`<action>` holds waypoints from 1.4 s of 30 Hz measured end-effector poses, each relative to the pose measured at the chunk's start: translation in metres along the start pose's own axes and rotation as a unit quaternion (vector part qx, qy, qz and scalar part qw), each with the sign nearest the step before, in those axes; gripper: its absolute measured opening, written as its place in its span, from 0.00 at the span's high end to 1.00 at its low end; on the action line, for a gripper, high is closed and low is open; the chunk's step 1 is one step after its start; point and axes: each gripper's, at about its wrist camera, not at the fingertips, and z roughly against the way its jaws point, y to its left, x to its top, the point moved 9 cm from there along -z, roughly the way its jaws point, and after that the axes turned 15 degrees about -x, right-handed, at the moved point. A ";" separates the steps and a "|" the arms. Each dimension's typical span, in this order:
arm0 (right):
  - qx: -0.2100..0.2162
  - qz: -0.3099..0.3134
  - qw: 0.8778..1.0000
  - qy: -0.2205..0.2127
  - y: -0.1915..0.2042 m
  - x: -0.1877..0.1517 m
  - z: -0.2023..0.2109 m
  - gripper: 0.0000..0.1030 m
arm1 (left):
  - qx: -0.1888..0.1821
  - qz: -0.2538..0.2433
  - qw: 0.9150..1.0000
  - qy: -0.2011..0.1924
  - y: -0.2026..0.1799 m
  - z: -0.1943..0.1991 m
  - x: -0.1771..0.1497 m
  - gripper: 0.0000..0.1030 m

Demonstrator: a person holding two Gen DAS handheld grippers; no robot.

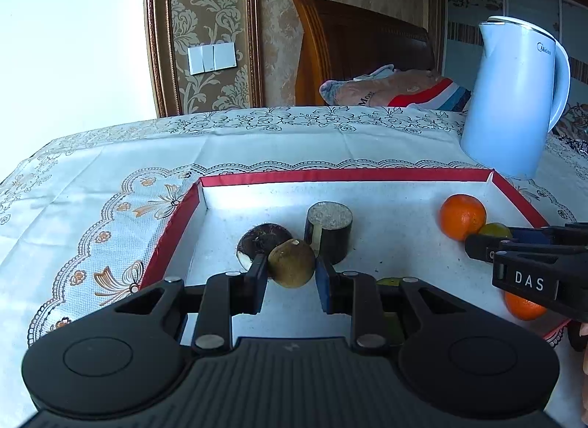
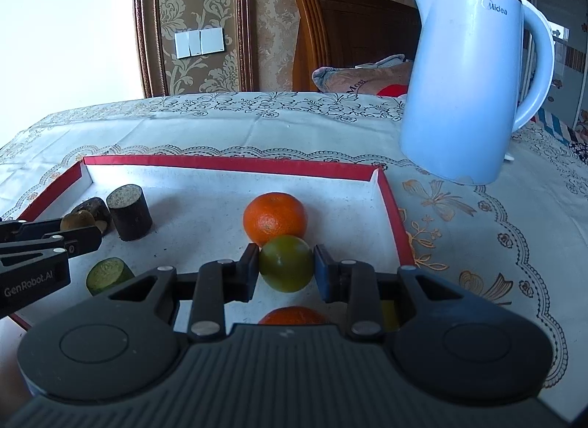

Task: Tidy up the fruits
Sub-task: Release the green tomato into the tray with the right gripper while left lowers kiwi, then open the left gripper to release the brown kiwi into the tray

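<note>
A red-rimmed white tray (image 1: 330,175) holds the fruit. My left gripper (image 1: 290,267) is shut on a brown kiwi-like fruit (image 1: 291,257) just above the tray floor. Behind that fruit are a dark round fruit (image 1: 253,240) and a dark cylinder-shaped cut piece (image 1: 328,231). My right gripper (image 2: 286,263) is shut on a green citrus (image 2: 286,270). An orange (image 2: 273,220) touches the citrus from behind, and a second orange (image 2: 294,316) lies beneath the gripper. A green cut piece (image 2: 108,273) lies at the left. The left gripper (image 2: 88,238) also shows in the right wrist view.
A pale blue electric kettle (image 2: 466,89) stands on the embroidered tablecloth (image 2: 459,244) just past the tray's far right corner (image 2: 376,172). Behind the table are a wooden headboard (image 1: 360,45) and a patterned wall.
</note>
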 end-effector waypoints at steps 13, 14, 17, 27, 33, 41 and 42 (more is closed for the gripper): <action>0.000 -0.003 1.000 0.005 0.000 0.000 -0.002 0.71 | 0.002 0.005 1.000 -0.001 0.002 0.001 -0.001 0.72; 0.001 -0.004 1.000 0.005 0.000 -0.001 -0.002 0.71 | 0.000 0.007 1.000 -0.001 0.002 0.001 -0.001 0.71; -0.001 0.000 1.000 0.004 0.000 -0.001 -0.002 0.70 | -0.004 0.014 1.000 0.006 0.003 -0.001 -0.002 0.47; -0.005 -0.008 1.000 -0.012 -0.002 0.002 0.004 0.43 | -0.004 0.021 1.000 0.003 0.005 0.001 -0.004 0.37; -0.008 -0.008 1.000 -0.016 -0.003 0.002 0.005 0.36 | -0.005 0.024 1.000 0.006 0.006 0.000 -0.004 0.36; -0.012 -0.009 1.000 -0.024 -0.005 0.003 0.008 0.25 | -0.007 0.016 1.000 0.002 0.003 0.002 -0.005 0.35; -0.012 -0.008 1.000 -0.025 -0.004 0.002 0.008 0.24 | -0.008 0.017 1.000 0.002 0.003 0.003 -0.005 0.35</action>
